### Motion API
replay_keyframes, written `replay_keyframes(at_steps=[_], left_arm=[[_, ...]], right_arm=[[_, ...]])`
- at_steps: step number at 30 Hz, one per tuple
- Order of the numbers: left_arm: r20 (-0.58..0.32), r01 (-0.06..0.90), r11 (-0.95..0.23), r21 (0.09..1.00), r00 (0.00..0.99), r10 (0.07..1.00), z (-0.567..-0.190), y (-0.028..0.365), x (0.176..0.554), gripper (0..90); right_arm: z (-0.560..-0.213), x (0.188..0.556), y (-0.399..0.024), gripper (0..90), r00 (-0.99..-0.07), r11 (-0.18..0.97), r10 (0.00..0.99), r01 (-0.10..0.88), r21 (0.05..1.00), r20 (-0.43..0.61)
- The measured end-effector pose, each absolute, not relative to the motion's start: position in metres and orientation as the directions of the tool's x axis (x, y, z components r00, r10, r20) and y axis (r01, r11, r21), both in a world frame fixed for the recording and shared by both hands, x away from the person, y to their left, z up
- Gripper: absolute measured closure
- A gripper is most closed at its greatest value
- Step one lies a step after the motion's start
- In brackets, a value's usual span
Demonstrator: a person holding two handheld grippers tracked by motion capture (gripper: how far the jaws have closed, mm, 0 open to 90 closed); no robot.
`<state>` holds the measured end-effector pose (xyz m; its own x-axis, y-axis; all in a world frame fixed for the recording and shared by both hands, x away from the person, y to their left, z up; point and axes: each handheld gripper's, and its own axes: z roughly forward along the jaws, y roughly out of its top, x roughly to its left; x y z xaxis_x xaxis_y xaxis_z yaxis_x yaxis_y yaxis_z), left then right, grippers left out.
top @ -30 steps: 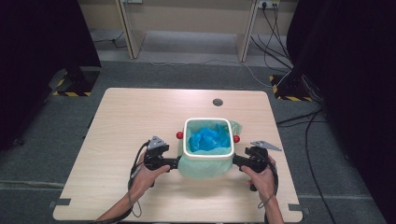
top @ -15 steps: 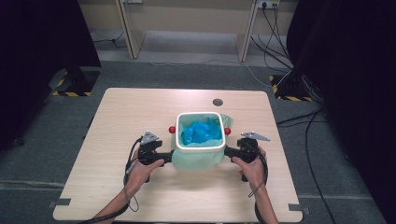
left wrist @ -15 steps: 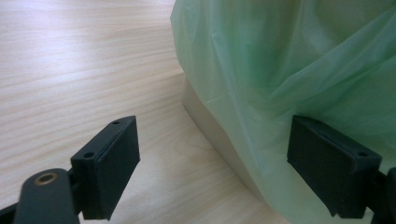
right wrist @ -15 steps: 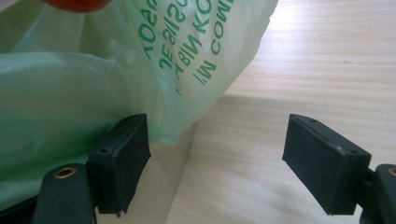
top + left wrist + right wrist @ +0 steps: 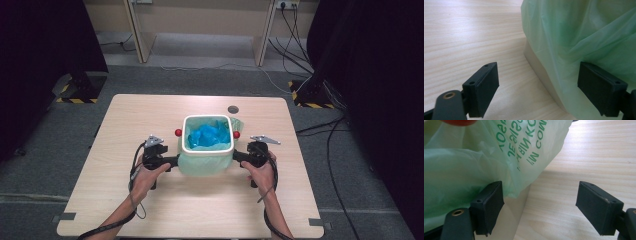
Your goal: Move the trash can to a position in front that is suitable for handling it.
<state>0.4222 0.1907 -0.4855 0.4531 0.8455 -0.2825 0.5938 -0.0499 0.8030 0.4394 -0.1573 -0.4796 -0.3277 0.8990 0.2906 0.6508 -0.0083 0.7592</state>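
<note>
Bin [image 5: 207, 150] white, liner [image 5: 202, 165] pale green with green lettering, contents [image 5: 207, 135] blue, knobs [image 5: 178, 132] red; table [image 5: 150, 210] light wood.

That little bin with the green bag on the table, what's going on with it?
A person at a wooden table has a hand-held gripper in each hand, one on either side of a small white bin lined with a green bag. Something blue lies inside. The left hand-held gripper and the right hand-held gripper both have their jaws open, flanking the bin's sides with one jaw of each against the bag, not clamped on it.
</note>
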Motion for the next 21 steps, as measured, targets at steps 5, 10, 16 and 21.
replay_keyframes(at_steps=[5,10,16,21], left_arm=[[-0.287,0.595,-0.03,0.803,0.43,0.856,-0.487,0.196,0.43,16.4],[-0.291,0.597,-0.025,0.802,0.426,0.857,-0.488,0.197,0.433,16.7],[-0.307,0.604,-0.013,0.797,0.423,0.853,-0.487,0.199,0.431,16.8],[-0.299,0.602,-0.026,0.798,0.432,0.851,-0.484,0.204,0.429,16.8]], right_arm=[[-0.48,0.44,-0.15,22.8,-0.332,-0.011,0.895,0.652,0.758,0.298],[-0.482,0.44,-0.149,21.3,-0.326,-0.024,0.892,0.658,0.753,0.313],[-0.483,0.441,-0.151,19.9,-0.336,-0.017,0.888,0.658,0.753,0.314],[-0.48,0.435,-0.163,18.9,-0.322,-0.03,0.892,0.656,0.754,0.316]])
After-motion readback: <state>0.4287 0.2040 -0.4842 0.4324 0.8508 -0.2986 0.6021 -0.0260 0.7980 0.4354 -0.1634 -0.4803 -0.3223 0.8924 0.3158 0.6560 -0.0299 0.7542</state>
